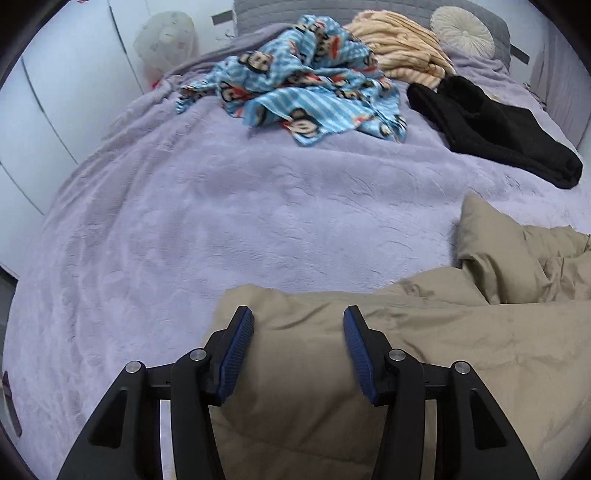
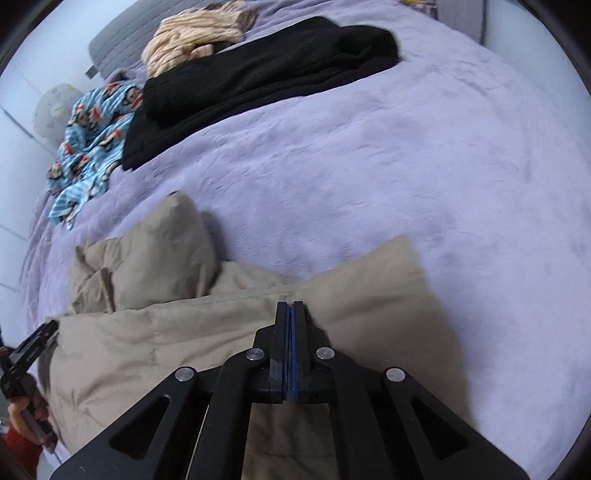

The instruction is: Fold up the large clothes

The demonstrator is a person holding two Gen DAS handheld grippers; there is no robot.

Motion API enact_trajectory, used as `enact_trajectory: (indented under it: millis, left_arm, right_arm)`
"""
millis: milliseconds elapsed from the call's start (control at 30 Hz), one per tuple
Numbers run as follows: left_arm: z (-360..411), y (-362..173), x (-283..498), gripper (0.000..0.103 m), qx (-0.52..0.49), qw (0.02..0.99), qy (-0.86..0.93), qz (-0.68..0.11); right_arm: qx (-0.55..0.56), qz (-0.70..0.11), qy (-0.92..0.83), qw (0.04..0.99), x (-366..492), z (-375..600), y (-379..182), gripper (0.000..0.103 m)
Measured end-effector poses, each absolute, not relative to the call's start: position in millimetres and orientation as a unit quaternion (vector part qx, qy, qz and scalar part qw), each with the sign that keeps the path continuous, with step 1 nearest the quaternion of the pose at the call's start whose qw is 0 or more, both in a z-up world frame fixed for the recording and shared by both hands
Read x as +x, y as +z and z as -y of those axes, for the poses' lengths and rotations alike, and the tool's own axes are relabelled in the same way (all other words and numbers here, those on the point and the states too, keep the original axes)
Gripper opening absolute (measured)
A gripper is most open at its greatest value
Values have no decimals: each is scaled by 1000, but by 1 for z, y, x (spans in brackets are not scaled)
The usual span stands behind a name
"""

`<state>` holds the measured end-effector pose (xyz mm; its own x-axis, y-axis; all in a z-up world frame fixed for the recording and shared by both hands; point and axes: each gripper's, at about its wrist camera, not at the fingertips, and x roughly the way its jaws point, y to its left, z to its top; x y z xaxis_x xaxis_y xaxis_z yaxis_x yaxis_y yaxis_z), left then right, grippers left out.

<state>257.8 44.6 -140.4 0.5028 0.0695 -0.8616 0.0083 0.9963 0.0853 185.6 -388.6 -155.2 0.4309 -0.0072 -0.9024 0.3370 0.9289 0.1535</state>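
A puffy tan jacket [image 1: 443, 350] lies crumpled at the near edge of the bed. In the left wrist view, my left gripper [image 1: 298, 325] stands half closed with a thick bulge of the jacket filling the gap, and the blue pads [image 1: 236, 354] press into it. In the right wrist view, the same tan jacket [image 2: 166, 350] spreads under my right gripper [image 2: 291, 306], whose jaws are shut tight on the fabric at the jacket's far edge. At the left rim of that view, a hand [image 2: 22, 413] holds the left gripper's body [image 2: 29, 354].
The lilac fleece blanket [image 1: 221, 221] covers the whole bed. At the far end lie a blue monkey-print cloth [image 1: 314, 85], a cream striped garment [image 1: 399, 48], a black garment [image 1: 498, 125] and a round cushion [image 1: 461, 31]. White wardrobe doors [image 1: 55, 92] stand to the left.
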Motion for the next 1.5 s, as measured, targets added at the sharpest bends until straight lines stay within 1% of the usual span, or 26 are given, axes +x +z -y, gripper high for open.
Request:
enact_trajectory:
  millis: [100, 200, 333, 400, 433, 467, 600, 800, 1100, 1133, 1167, 1200, 1233, 1300, 1500]
  left_arm:
    - [-73, -153, 258, 54, 31, 853, 44, -519]
    - [-88, -182, 268, 60, 0, 833, 46, -551]
    - [-80, -191, 277, 61, 18, 829, 63, -555]
    - [-76, -184, 276, 61, 32, 827, 71, -557]
    - [-75, -178, 272, 61, 36, 827, 72, -556]
    - [-75, -171, 267, 61, 38, 829, 71, -554]
    - [-75, -144, 249, 61, 45, 831, 64, -550]
    - [-67, -119, 216, 61, 50, 821, 49, -567]
    - [-53, -97, 154, 61, 22, 809, 13, -587]
    - [-53, -93, 147, 62, 17, 809, 11, -587]
    - [-52, -90, 141, 69, 13, 810, 9, -586]
    - [-51, -87, 135, 93, 10, 811, 7, -585]
    - [-51, -83, 128, 103, 8, 815, 8, -579]
    - [-49, -76, 115, 103, 13, 821, 6, -571]
    - [-50, -74, 92, 103, 9, 811, -6, -585]
  right_arm:
    - [163, -508, -143, 834, 160, 416, -150, 0]
    - [176, -536, -139, 814, 162, 427, -173, 0]
    - [179, -550, -146, 803, 177, 430, -198, 0]
    - [170, -557, -154, 798, 183, 426, -196, 0]
    - [163, -559, -156, 798, 184, 424, -191, 2]
    - [159, -557, -154, 801, 182, 421, -184, 4]
    - [158, -535, -145, 817, 162, 414, -152, 4]
    - [202, -523, -124, 819, 111, 400, -121, 4]
    - [248, -533, -105, 802, 40, 358, -110, 4]
    - [252, -535, -105, 800, 33, 355, -110, 4]
    - [258, -538, -105, 796, 25, 351, -111, 4]
    - [264, -541, -104, 792, 18, 348, -111, 4]
    - [267, -543, -103, 790, 12, 346, -113, 4]
    - [271, -546, -103, 786, -1, 340, -113, 5]
    - [287, -547, -102, 779, -31, 328, -113, 5]
